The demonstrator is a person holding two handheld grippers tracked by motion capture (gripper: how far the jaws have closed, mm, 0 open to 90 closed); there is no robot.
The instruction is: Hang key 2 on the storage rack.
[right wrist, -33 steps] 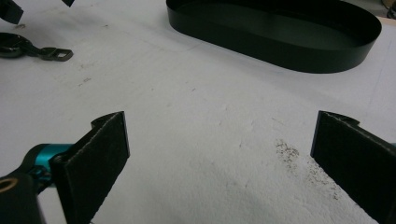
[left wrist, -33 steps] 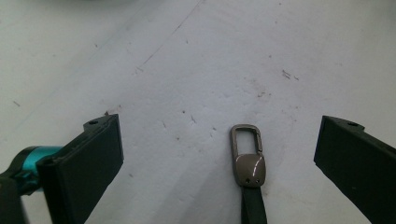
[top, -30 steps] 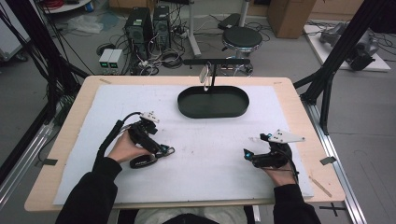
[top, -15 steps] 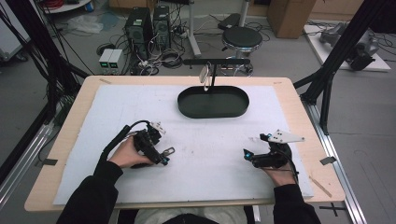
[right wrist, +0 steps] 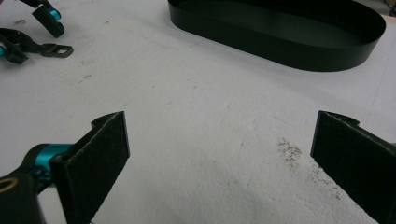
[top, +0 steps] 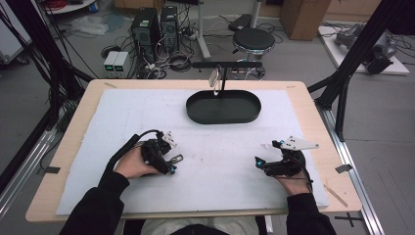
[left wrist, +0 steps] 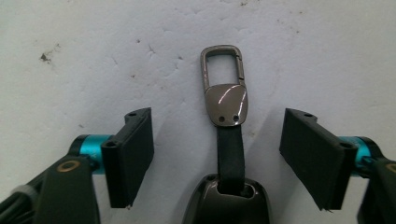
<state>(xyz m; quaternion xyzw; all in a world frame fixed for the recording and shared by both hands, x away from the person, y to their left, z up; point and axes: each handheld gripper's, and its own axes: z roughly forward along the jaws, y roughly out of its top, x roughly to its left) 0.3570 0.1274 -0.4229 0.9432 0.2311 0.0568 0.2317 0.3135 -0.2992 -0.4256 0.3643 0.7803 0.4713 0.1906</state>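
Note:
A dark metal key fob [left wrist: 226,205] with a black strap and a carabiner clip [left wrist: 224,79] lies flat on the white mat. My left gripper [left wrist: 219,114] straddles it, one pad on each side of the strap. The jaws have just been closing, and gaps remain between the pads and the fob, so nothing is gripped. In the high view the left gripper [top: 166,157] sits at the near left with the clip [top: 177,158] poking out to its right. My right gripper [top: 262,164] rests at the near right, open over bare mat [right wrist: 222,126].
A black oval tray [top: 195,115] stands at the back centre of the mat, also seen in the right gripper view [right wrist: 280,58]. Behind it is a small black stand [top: 225,66] with a hanging piece. The wooden table edge [top: 323,147] borders the mat.
My left gripper has shifted a little toward the near edge and settled over the key fob, and its jaws stand narrower. The right gripper has stayed put.

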